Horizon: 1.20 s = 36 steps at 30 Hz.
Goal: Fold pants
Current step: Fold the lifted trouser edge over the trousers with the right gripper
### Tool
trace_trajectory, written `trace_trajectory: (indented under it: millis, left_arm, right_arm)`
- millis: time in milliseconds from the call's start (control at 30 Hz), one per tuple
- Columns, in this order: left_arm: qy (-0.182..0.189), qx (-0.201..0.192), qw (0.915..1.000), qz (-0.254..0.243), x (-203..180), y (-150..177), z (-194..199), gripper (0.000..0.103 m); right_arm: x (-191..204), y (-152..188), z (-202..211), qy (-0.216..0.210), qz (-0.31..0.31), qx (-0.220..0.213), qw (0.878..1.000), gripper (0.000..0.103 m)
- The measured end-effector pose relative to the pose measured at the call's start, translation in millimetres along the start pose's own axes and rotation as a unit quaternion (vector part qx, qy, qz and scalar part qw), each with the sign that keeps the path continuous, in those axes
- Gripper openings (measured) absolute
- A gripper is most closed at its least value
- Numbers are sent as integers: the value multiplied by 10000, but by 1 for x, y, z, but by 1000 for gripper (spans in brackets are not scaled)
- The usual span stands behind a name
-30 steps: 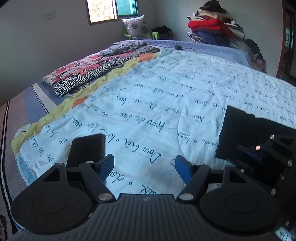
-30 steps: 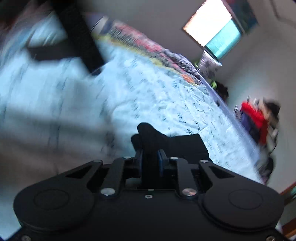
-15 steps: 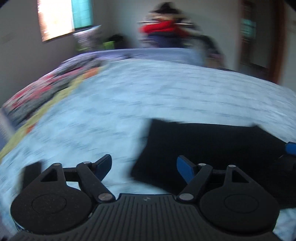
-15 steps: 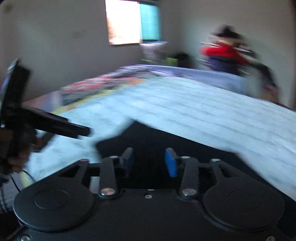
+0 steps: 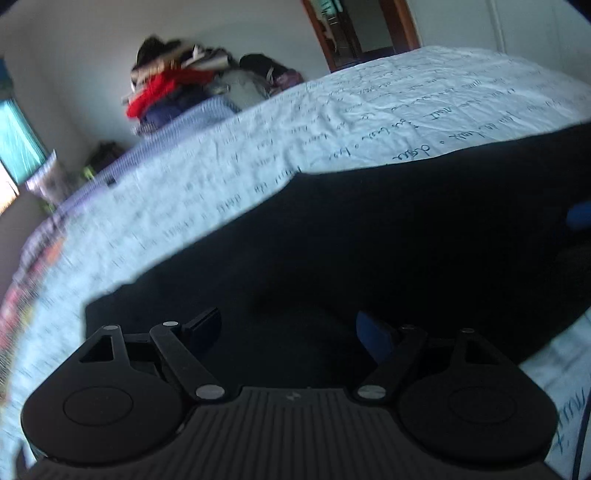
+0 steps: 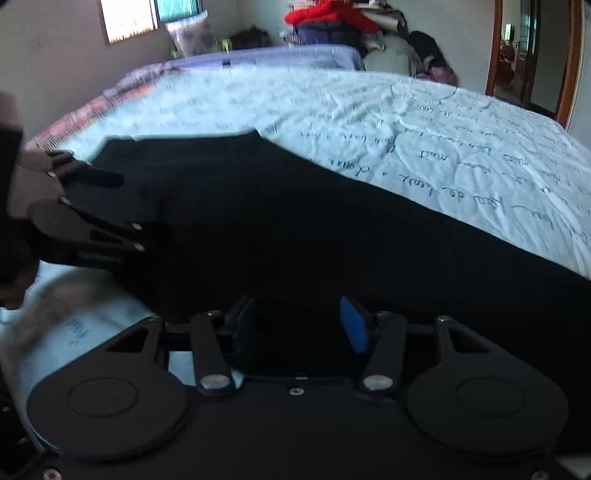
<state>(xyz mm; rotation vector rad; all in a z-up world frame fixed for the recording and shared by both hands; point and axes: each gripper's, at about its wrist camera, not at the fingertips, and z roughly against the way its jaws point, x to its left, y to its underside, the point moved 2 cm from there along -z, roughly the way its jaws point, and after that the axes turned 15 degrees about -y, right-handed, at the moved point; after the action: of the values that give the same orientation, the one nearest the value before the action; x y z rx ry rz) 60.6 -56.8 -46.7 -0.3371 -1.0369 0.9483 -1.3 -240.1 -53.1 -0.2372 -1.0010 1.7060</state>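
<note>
The black pants [image 5: 369, 236] lie flat on the light blue bedsheet [image 5: 332, 122] in a long band. My left gripper [image 5: 288, 328] is open and empty, low over the left end of the pants. My right gripper [image 6: 295, 325] is open and empty, low over the near edge of the pants [image 6: 295, 221]. The left gripper also shows in the right wrist view [image 6: 92, 206] at the pants' left end. A blue pad of the right gripper [image 5: 580, 218] shows at the right edge of the left wrist view.
The bedsheet [image 6: 406, 110] with blue handwriting print covers the bed. A pile of clothes [image 6: 332, 18] stands at the far side. A patterned blanket [image 6: 74, 118] lies along the far left. A doorway [image 6: 524, 51] is at the right.
My right gripper has let go of the pants and opened. The pants now lie flat on the bed. My left gripper has swung right and come down over the pants' left end.
</note>
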Motion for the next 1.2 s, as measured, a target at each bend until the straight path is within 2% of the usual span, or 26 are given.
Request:
trace_trajectory:
  millis: [67, 133, 200, 267, 300, 333, 400, 467, 633, 700, 767, 867, 967, 1033, 1133, 1200]
  left_arm:
    - [-50, -161, 9998, 65, 2, -12, 7, 85]
    - [27, -278, 9994, 225, -3, -26, 11, 91]
    - [226, -324, 9988, 301, -14, -36, 8, 97]
    - [275, -101, 9995, 78, -33, -37, -1, 91]
    - [285, 21, 9996, -59, -41, -39, -2, 87]
    - [377, 35, 9992, -88, -46, -43, -2, 86]
    - [685, -52, 9976, 84, -48, -59, -4, 89]
    - [855, -29, 9959, 294, -51, -78, -15, 94]
    - [743, 474, 9958, 256, -80, -104, -63, 91]
    - [596, 428, 9969, 293, -88, -108, -71, 92]
    - [392, 392, 9978, 352, -89, -111, -67, 88]
    - [567, 138, 9976, 372, -86, -109, -45, 90]
    - [724, -77, 9969, 309, -93, -106, -25, 90]
    - [862, -141, 9959, 252, -101, -108, -14, 90]
    - [1171, -267, 9927, 67, -117, -110, -1, 90]
    - [1329, -322, 9905, -120, -134, -112, 2, 91]
  right_arm:
    - [-11, -1, 27, -163, -286, -506, 9982, 54]
    - [-26, -3, 39, 25, -520, -798, 9955, 57]
    - [-41, 1, 36, 522, -572, -529, 9956, 59]
    - [-48, 12, 28, 824, -410, -115, 9957, 59]
    - [-47, 18, 32, 894, -333, -96, 9954, 59]
    - [-46, 20, 40, 865, -372, -208, 9953, 59]
    - [-50, 20, 58, 862, -513, -510, 9936, 59]
    - [-65, 19, 69, 1094, -666, -761, 9888, 59]
    - [-116, 16, 67, 1584, -947, -655, 9806, 59]
    - [-139, 18, 64, 1749, -984, -635, 9776, 59]
    - [-149, 16, 72, 1718, -1170, -777, 9751, 59]
    - [-139, 11, 89, 1745, -955, -916, 9757, 61]
    - [-140, 4, 87, 1534, -676, -793, 9827, 57]
    - [-142, -5, 75, 1312, -406, -603, 9887, 48]
    - [-131, -12, 51, 1077, 220, 75, 9939, 47]
    - [-127, -12, 36, 1153, 524, 412, 9911, 50]
